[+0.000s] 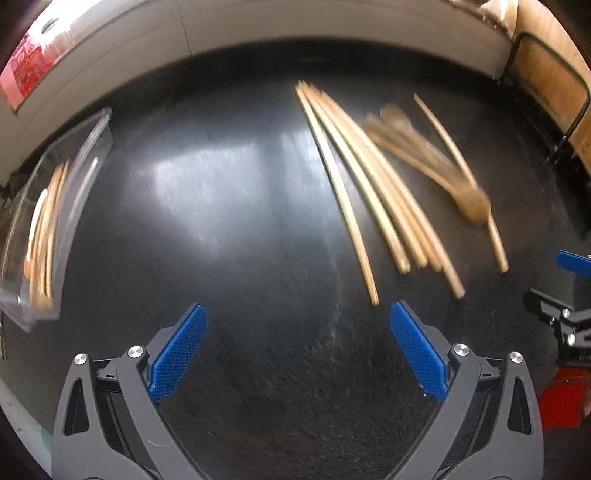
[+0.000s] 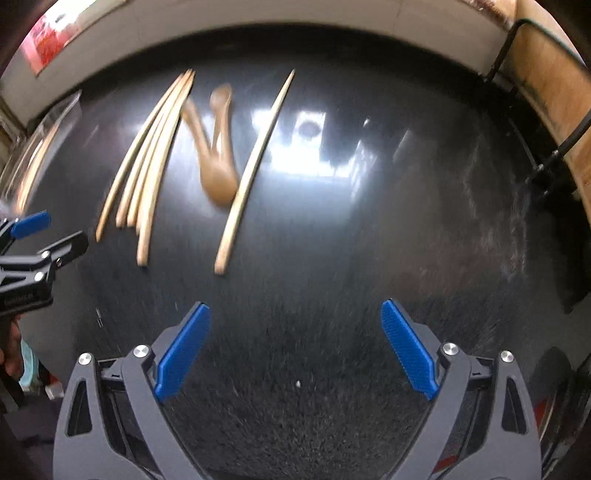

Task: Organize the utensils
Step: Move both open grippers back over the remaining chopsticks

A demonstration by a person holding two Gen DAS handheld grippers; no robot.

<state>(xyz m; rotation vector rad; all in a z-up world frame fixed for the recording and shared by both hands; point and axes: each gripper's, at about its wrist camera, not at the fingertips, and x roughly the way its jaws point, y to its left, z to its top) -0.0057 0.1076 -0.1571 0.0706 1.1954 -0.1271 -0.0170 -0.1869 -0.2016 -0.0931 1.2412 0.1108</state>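
Observation:
Several wooden chopsticks (image 1: 364,181) lie in a loose bundle on the black table (image 1: 229,236), with wooden spoons (image 1: 436,166) and one more chopstick (image 1: 461,177) to their right. My left gripper (image 1: 298,325) is open and empty, above the table, short of the bundle. In the right wrist view the chopsticks (image 2: 147,158), spoons (image 2: 218,155) and the lone chopstick (image 2: 255,170) lie ahead to the left. My right gripper (image 2: 295,325) is open and empty. A clear plastic tray (image 1: 48,218) at the left holds several wooden utensils.
A pale wall (image 1: 258,26) runs behind the table. A wooden chair with a black frame (image 1: 546,85) stands at the back right and shows in the right wrist view (image 2: 546,92). The left gripper shows at the right wrist view's left edge (image 2: 33,258).

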